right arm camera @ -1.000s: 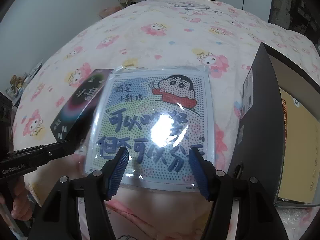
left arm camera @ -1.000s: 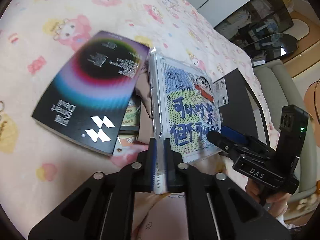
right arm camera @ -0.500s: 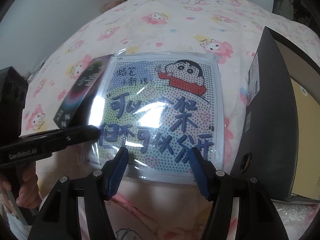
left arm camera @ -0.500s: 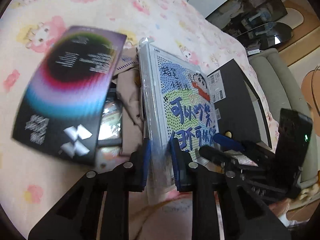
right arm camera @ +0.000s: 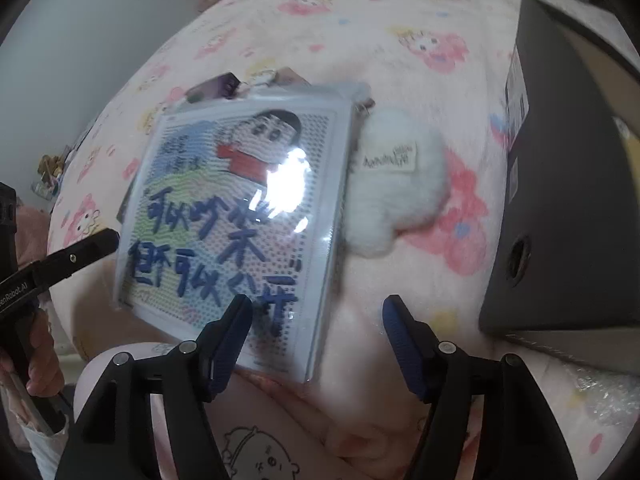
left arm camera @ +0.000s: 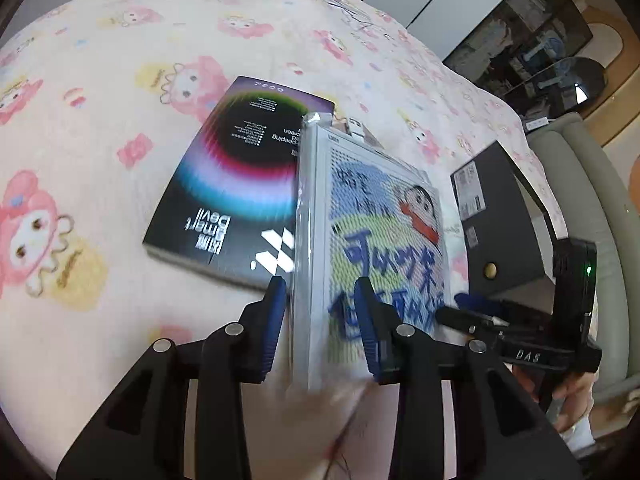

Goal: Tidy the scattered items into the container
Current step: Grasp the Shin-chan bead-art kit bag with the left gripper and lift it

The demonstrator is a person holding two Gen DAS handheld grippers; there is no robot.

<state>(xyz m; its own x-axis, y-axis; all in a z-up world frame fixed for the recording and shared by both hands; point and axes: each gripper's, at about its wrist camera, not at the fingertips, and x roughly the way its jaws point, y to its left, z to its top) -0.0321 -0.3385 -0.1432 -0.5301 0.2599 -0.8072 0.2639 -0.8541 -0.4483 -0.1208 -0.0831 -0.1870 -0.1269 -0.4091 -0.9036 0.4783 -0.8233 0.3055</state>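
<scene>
Left wrist view, nearest first: the left tool (left arm camera: 320, 312) straddles the lower edge of the plastic-wrapped cartoon bead board (left arm camera: 372, 240). Its jaws are opening; the board edge stands between the blue pads (left arm camera: 276, 320), which show a gap on the left side, so the grip reads as released. The board stands tilted on its edge on the bed (left arm camera: 100, 128). Just beside it on the left lies the black gadget box (left arm camera: 232, 200), flat on the bedspread. Beyond the board to the right stands the dark storage box (left arm camera: 492, 224), the apparent container.

Right wrist view: the right tool (right arm camera: 316, 336) points steeply down, jaws wide and opening, over the board's lower right corner (right arm camera: 240, 216); nothing is gripped. A white plush keychain (right arm camera: 396, 192) lies touching the board's right edge. The storage box (right arm camera: 572, 184) stands further right, near the plush.

Progress assessment: early stage. Board, gadget box and plush all remain outside the container. The container holds a tan flat item; other contents cannot be seen.
</scene>
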